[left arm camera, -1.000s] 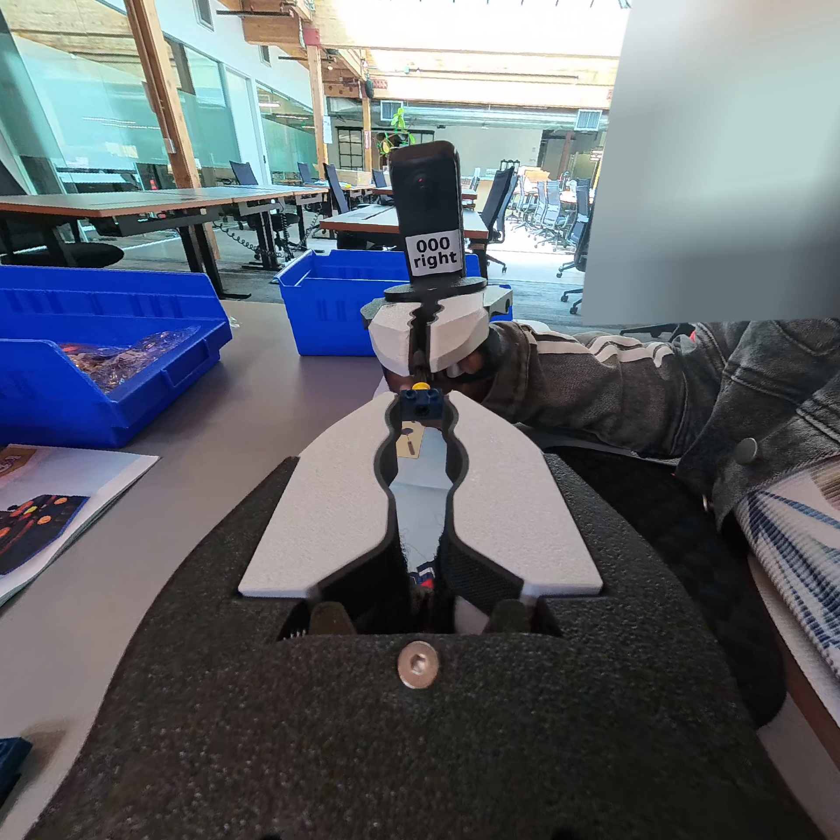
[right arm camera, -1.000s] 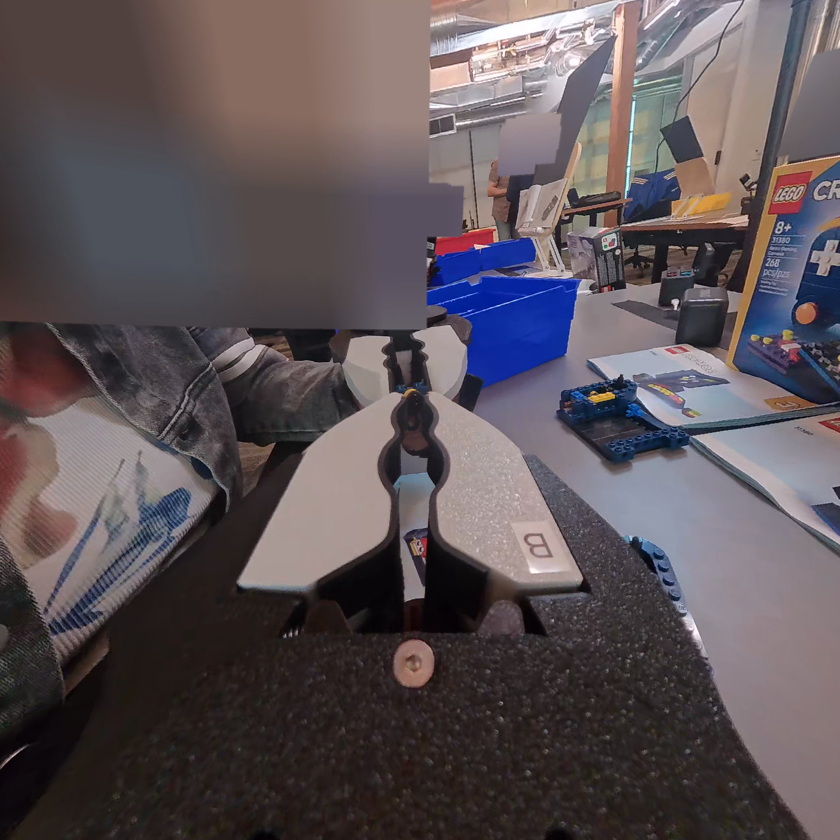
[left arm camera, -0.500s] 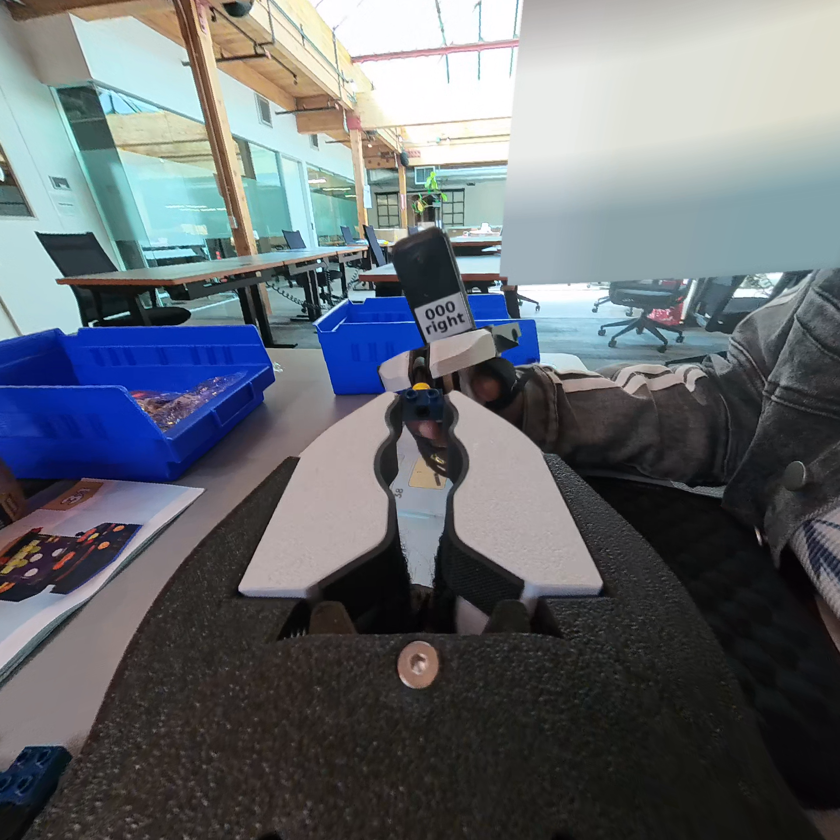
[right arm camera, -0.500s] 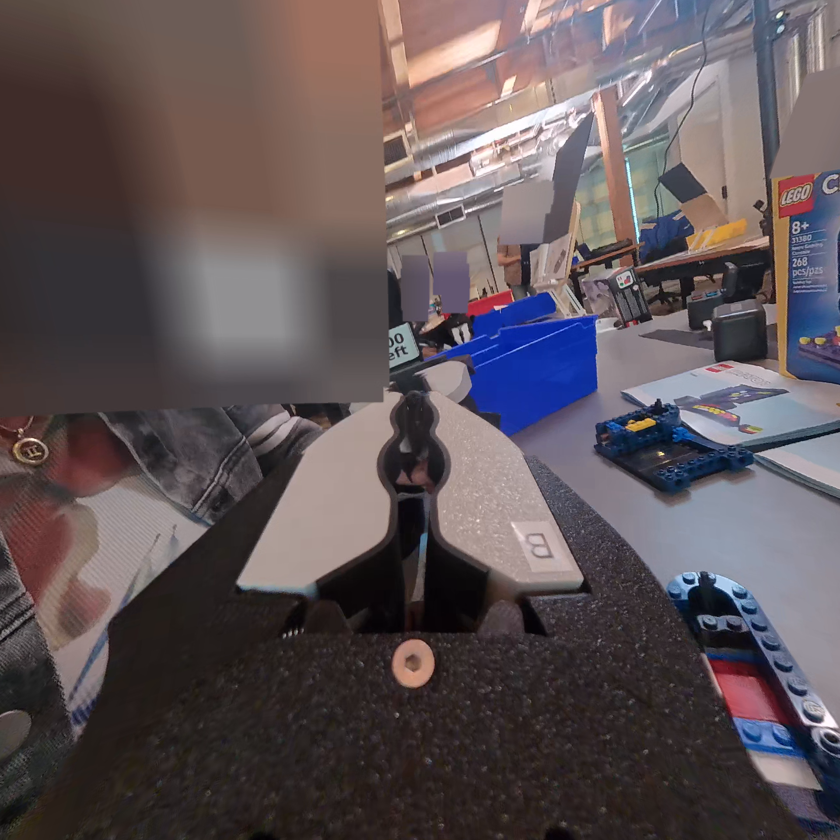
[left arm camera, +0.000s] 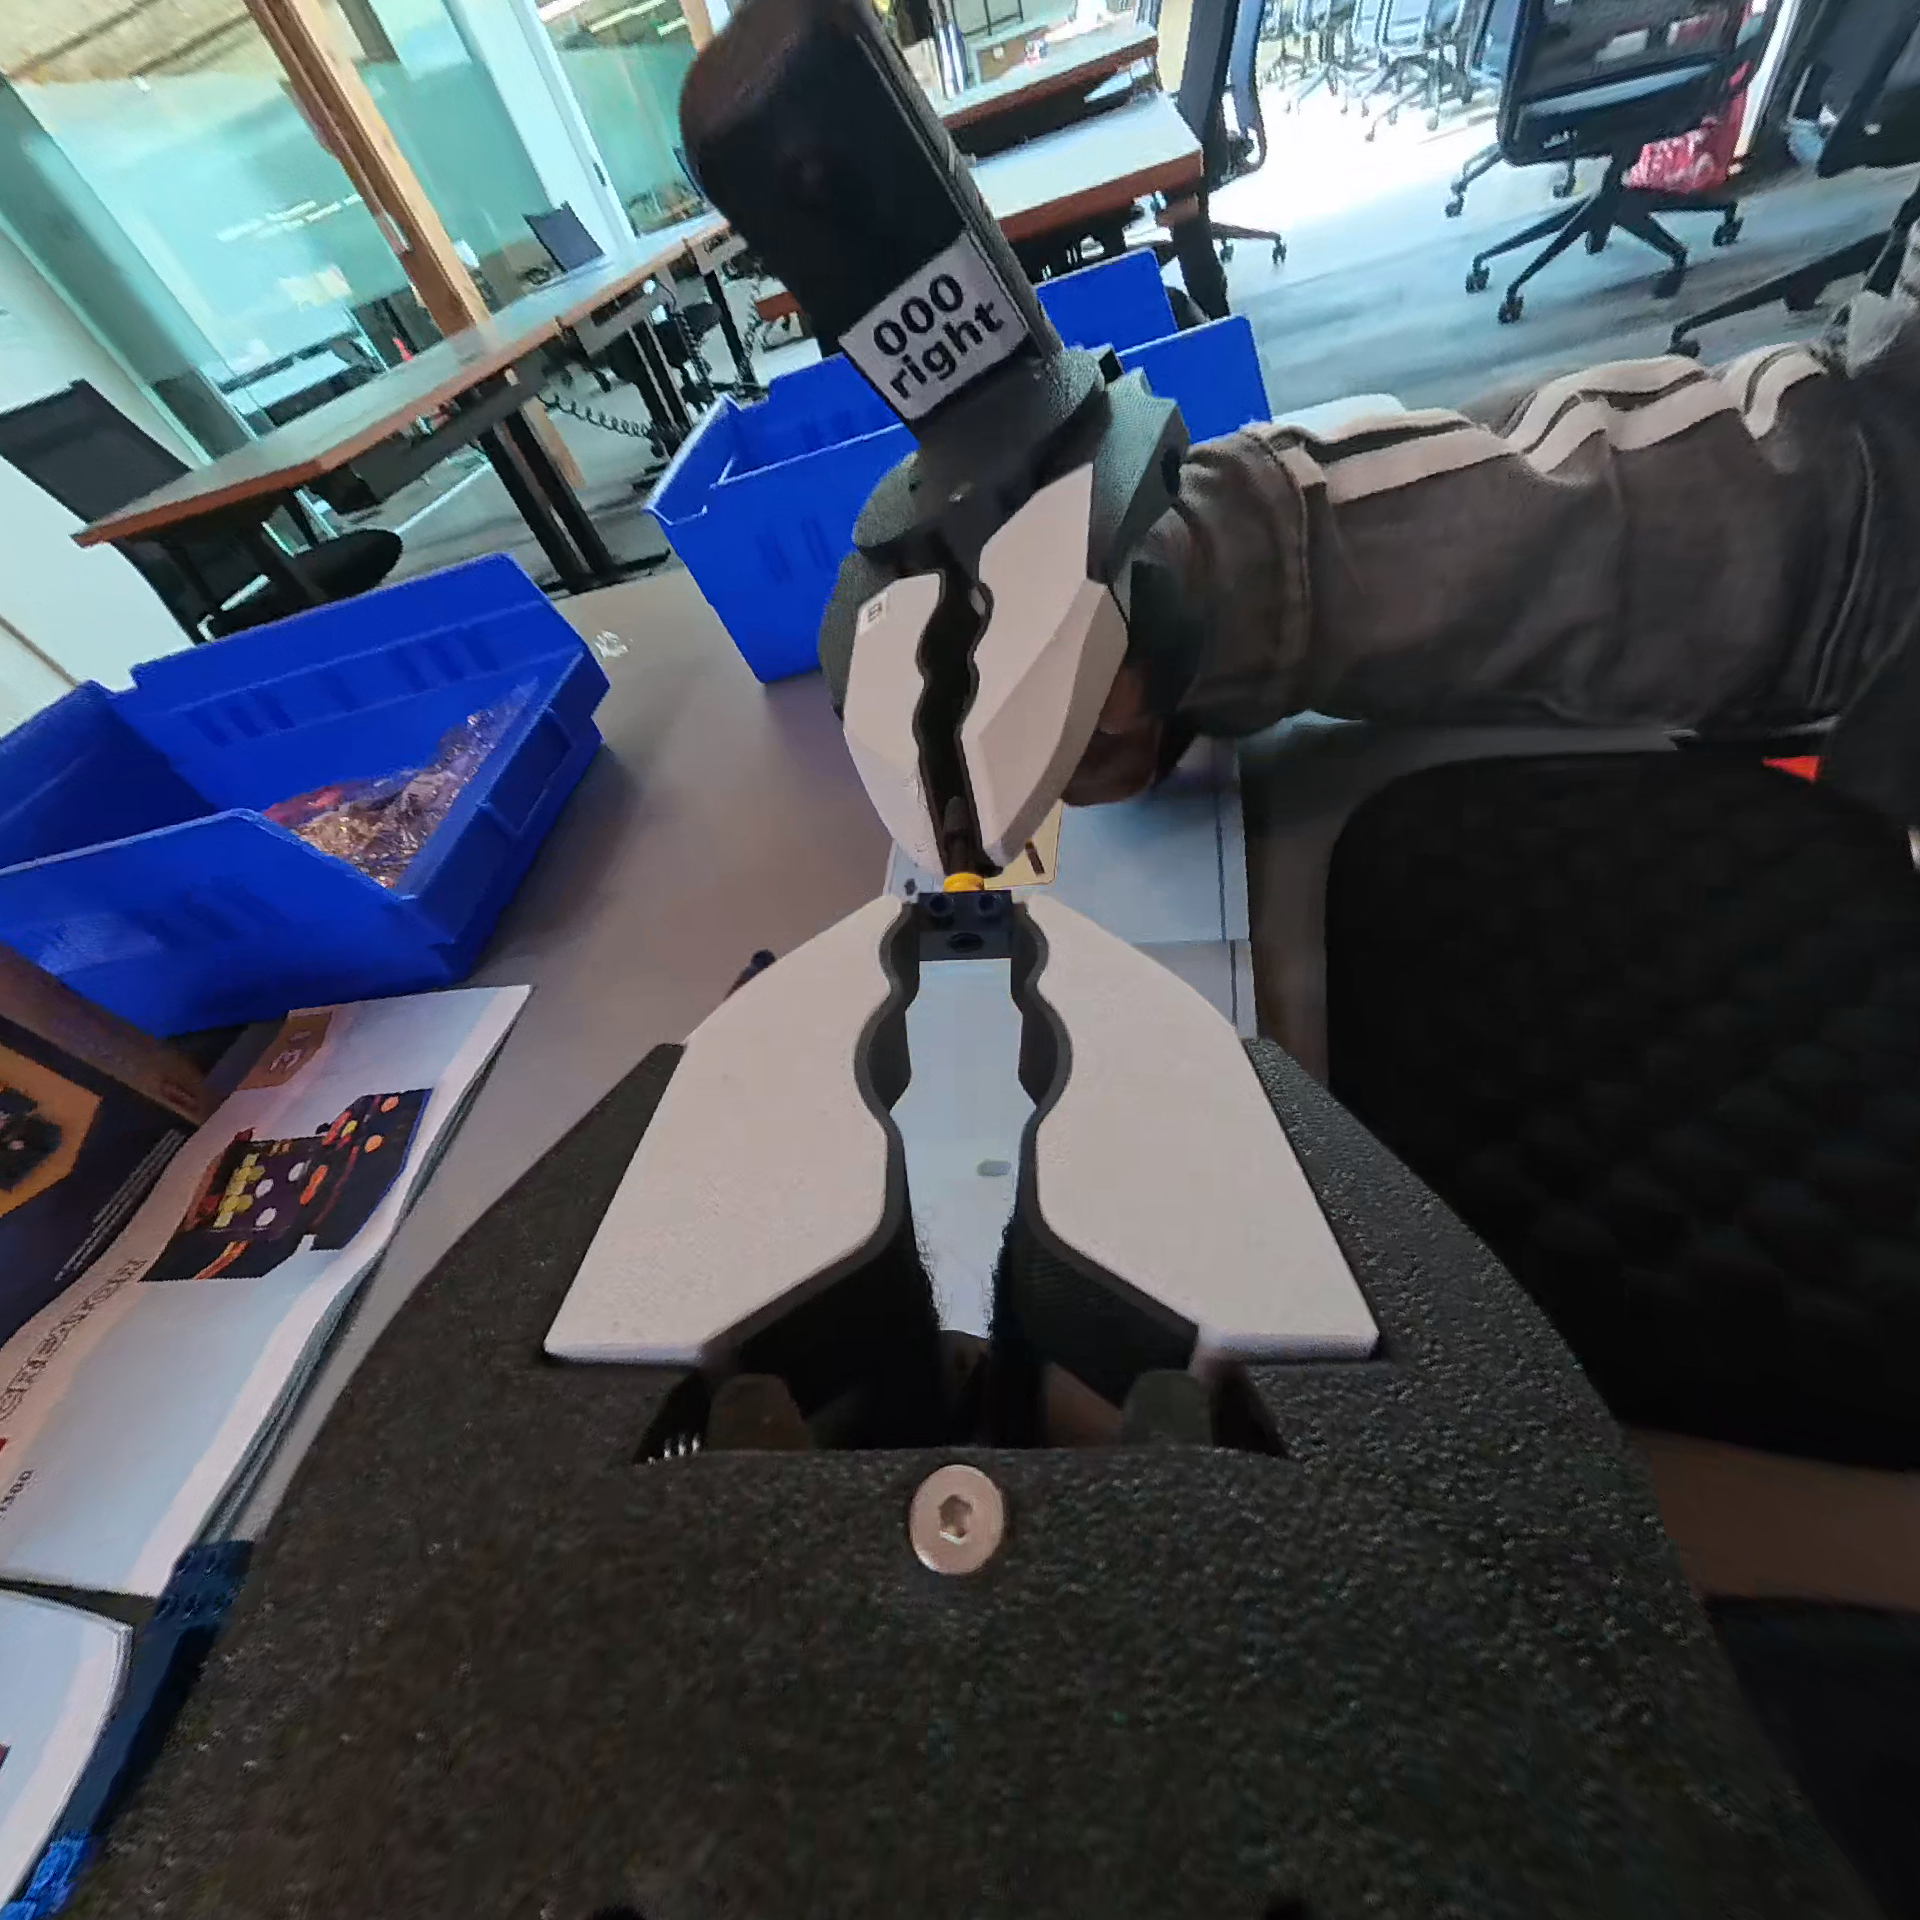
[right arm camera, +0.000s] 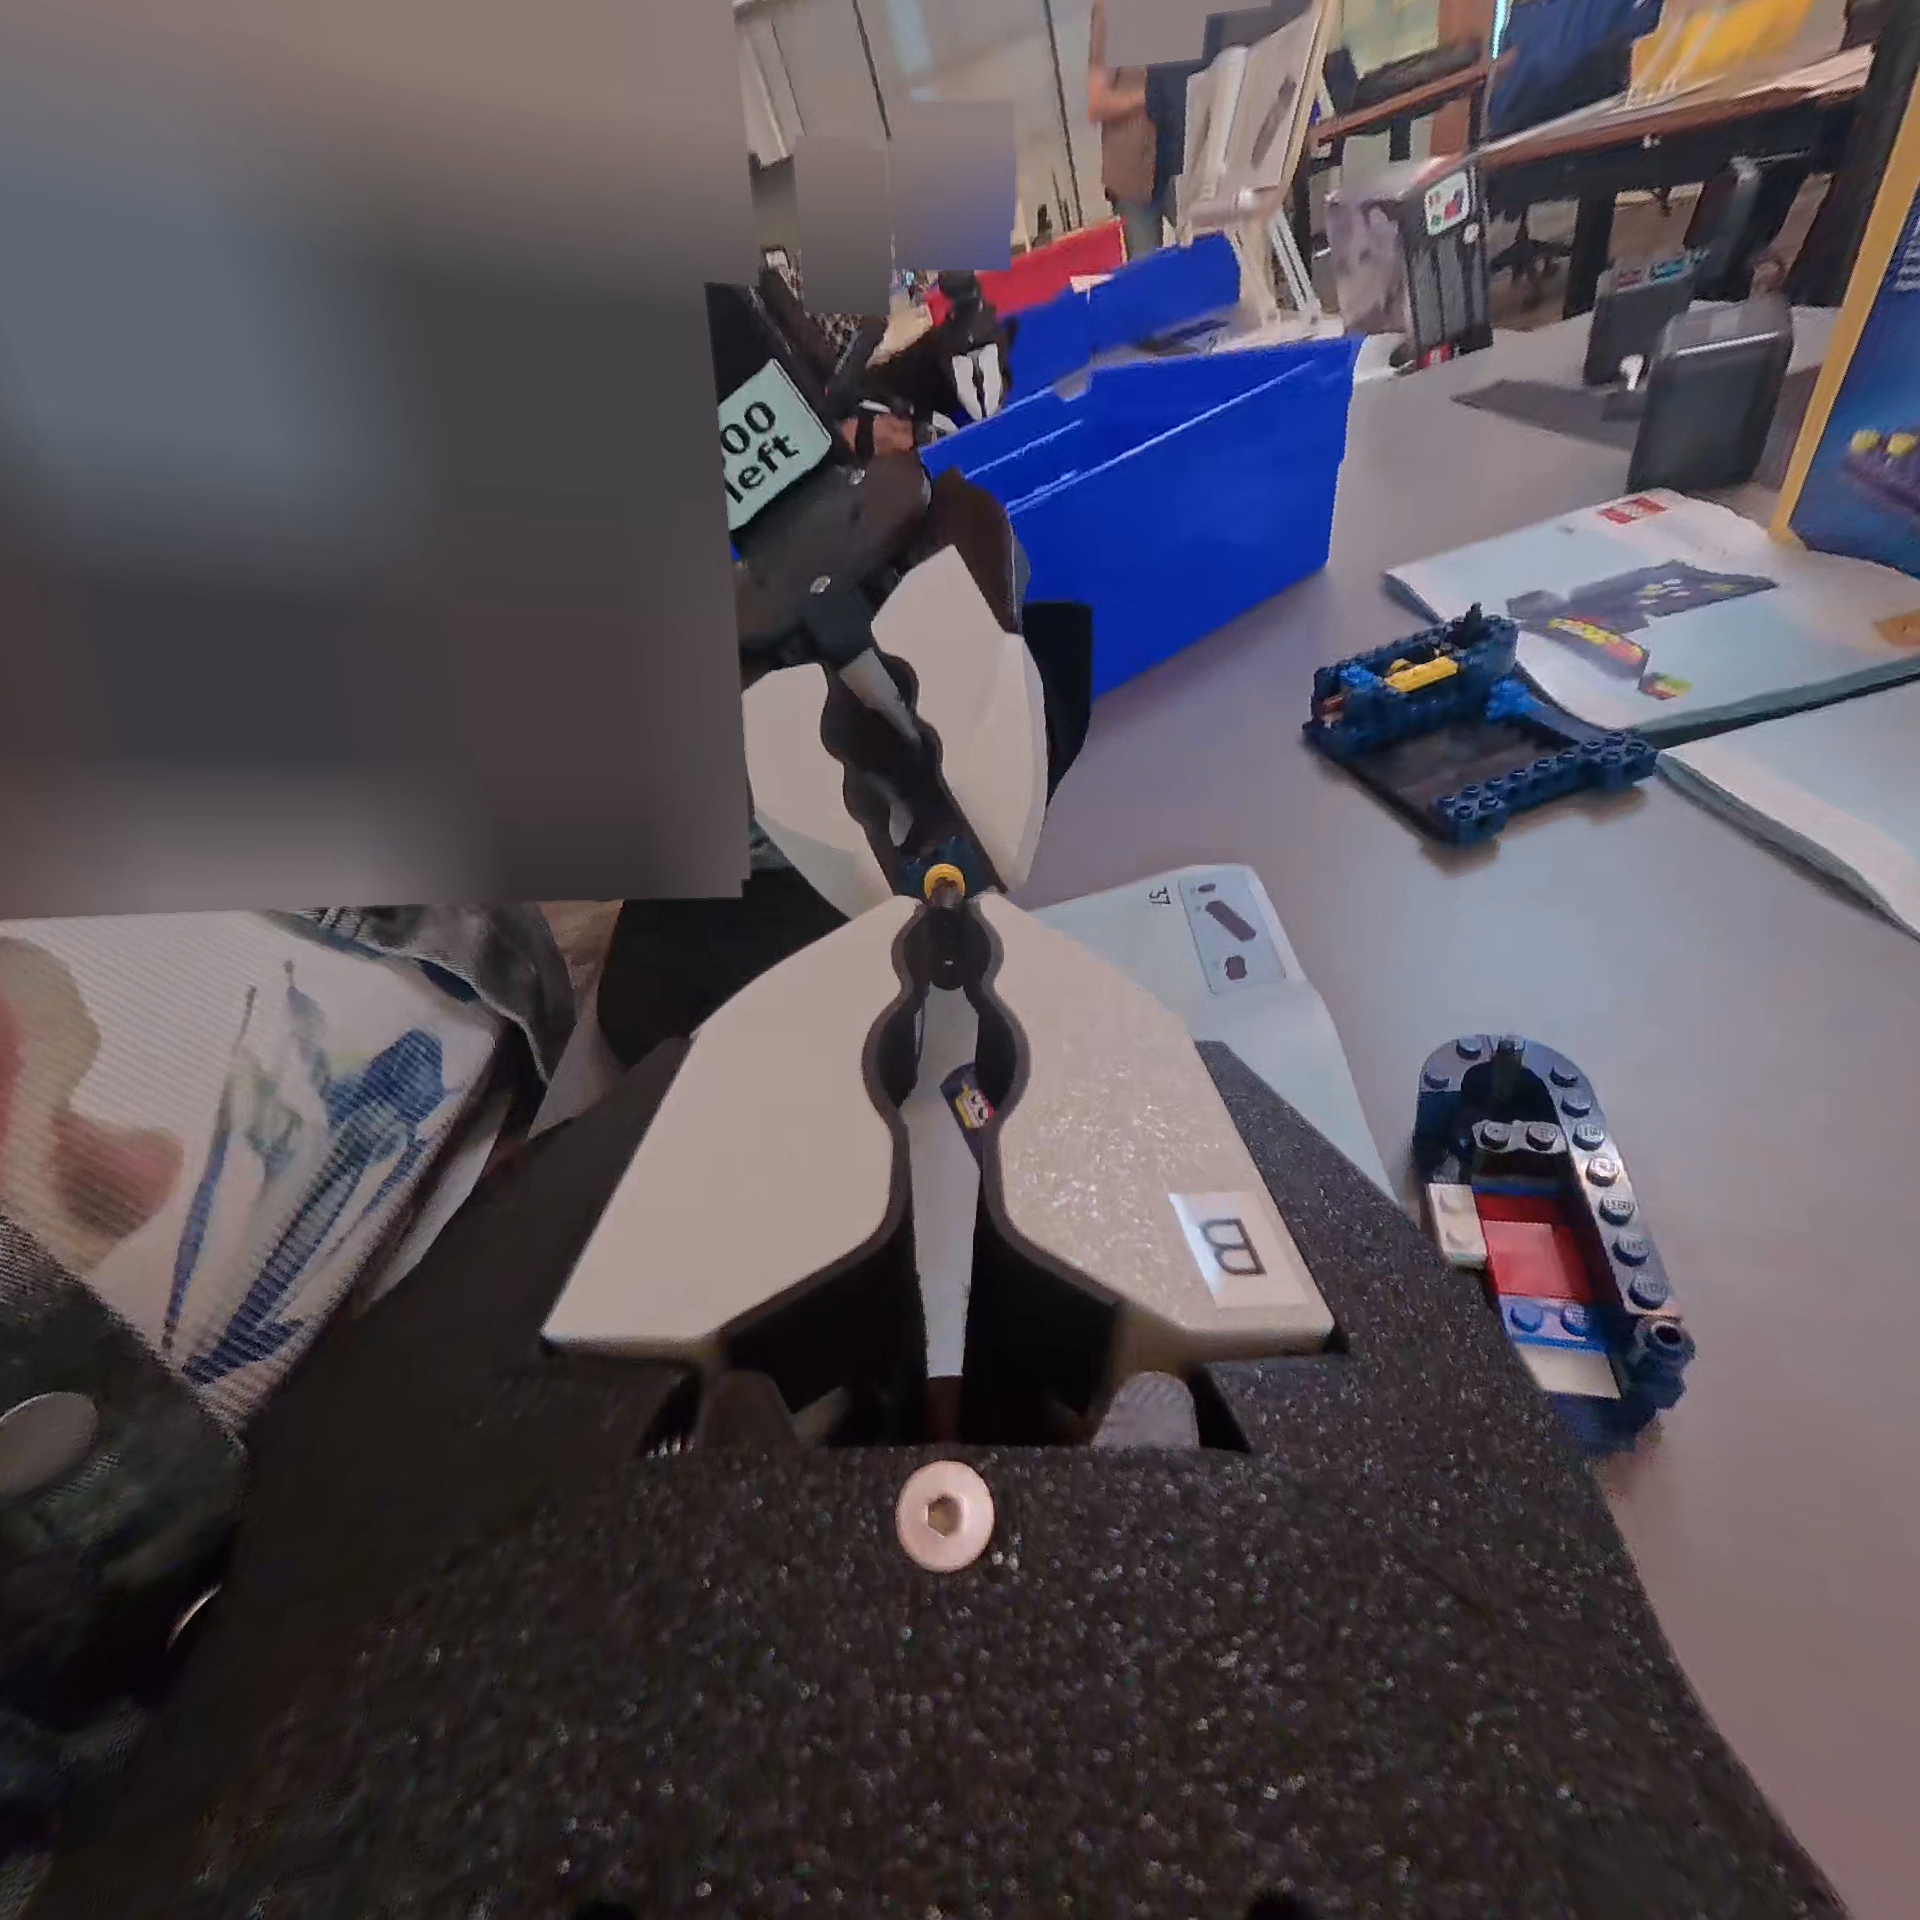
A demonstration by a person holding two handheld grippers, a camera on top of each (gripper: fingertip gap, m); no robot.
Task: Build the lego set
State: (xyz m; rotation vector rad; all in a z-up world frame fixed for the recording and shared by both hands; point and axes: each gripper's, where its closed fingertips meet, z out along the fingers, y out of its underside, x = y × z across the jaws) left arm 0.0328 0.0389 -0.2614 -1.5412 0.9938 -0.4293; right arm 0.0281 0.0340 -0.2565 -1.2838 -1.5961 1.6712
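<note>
My left gripper (left arm camera: 964,914) is shut on a small dark blue brick (left arm camera: 966,925), with a pad pressing on each side. My right gripper (left arm camera: 961,857) comes down from above and is shut on a thin black pin with a yellow ring (left arm camera: 963,883) at its tip. The ring end touches the top of the blue brick. In the right wrist view my right gripper (right arm camera: 943,912) holds the same pin (right arm camera: 942,878), which points into the blue brick (right arm camera: 954,854) held by the left gripper (right arm camera: 935,857). Both are held above a pale instruction sheet (right arm camera: 1195,935) on the grey table (left arm camera: 665,852).
Two blue bins (left arm camera: 312,831) (left arm camera: 790,520) stand at the left and behind. An open booklet (left arm camera: 260,1195) lies at the left. In the right wrist view there are a blue brick base (right arm camera: 1475,727), a small boat-shaped build (right arm camera: 1548,1216), a booklet (right arm camera: 1662,592) and a blue bin (right arm camera: 1174,499). A person's sleeve (left arm camera: 1455,540) is at the right. Left and right tips are no more than a few centimetres apart.
Both grippers tilted and came lower over the table. The right gripper now stands steeply above the left one, with the pin's yellow end against the brick. Both grasps stayed shut.
</note>
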